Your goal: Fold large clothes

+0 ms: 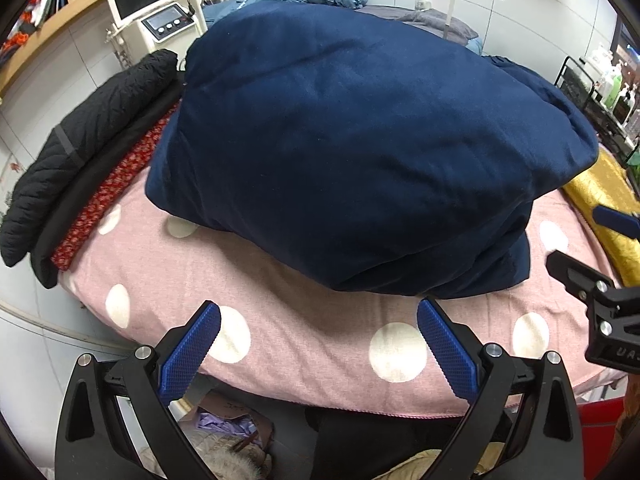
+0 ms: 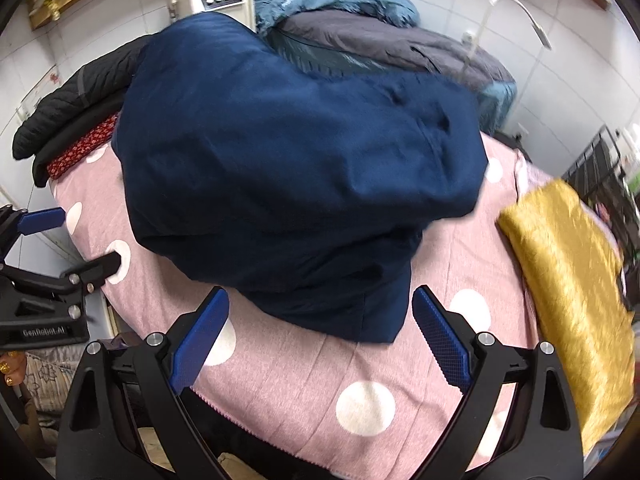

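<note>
Navy garment (image 1: 360,140) on pink white-dotted cover (image 1: 320,344) — gold cloth (image 2: 568,280) beside.

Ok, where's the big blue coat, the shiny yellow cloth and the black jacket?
Big blue coat (image 1: 360,140): left wrist view, middle of its top surface.
Shiny yellow cloth (image 2: 568,280): right wrist view, middle of the folded piece.
Black jacket (image 1: 88,136): left wrist view, quilted top of the pile.
</note>
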A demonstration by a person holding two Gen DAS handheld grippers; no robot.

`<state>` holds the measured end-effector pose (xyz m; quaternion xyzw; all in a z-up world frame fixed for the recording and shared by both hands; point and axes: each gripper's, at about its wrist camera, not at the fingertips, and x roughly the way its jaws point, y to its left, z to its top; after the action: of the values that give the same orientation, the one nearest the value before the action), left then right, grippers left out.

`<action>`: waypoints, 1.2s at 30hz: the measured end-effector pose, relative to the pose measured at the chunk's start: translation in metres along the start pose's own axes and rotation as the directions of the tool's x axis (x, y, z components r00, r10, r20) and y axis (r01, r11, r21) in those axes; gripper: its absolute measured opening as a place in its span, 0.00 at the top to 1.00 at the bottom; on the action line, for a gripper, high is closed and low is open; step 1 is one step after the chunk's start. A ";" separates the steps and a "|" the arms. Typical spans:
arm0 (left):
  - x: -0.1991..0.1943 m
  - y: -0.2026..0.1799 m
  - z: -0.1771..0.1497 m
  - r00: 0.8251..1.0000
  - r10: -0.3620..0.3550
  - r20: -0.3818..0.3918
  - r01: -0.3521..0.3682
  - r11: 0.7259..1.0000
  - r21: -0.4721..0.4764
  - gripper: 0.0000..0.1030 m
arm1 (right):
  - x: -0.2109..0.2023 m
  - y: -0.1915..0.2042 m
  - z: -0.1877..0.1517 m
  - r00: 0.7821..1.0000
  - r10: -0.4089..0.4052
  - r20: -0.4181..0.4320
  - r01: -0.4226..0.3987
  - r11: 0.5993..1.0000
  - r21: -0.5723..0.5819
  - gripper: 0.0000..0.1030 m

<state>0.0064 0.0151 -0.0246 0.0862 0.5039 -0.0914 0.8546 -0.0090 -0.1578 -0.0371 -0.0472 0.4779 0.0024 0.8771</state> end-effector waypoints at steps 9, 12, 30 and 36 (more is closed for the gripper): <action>0.001 0.034 0.004 1.000 -0.015 -0.005 0.014 0.995 -0.095 0.06 | -0.005 0.034 0.061 0.984 0.081 0.160 -0.049 0.980 -0.191 0.11; -0.004 0.052 0.006 1.000 -0.011 0.014 0.013 0.990 -0.143 0.06 | 0.008 0.040 0.084 0.979 0.077 0.187 -0.032 0.973 -0.230 0.11; -0.034 0.092 0.025 0.987 0.055 0.150 -0.025 0.980 -0.197 0.06 | 0.027 0.022 -0.040 0.957 0.270 -0.107 -0.287 0.934 -0.211 0.92; -0.041 0.106 0.036 0.984 0.061 0.165 -0.019 0.969 -0.246 0.06 | 0.053 0.026 -0.151 0.873 0.317 -0.370 -0.373 0.924 -0.088 0.92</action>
<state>0.0432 0.1122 0.0342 -0.0175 0.4341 -0.0187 0.9005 -0.1075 -0.1465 -0.1652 -0.0293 0.6246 0.1885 0.7573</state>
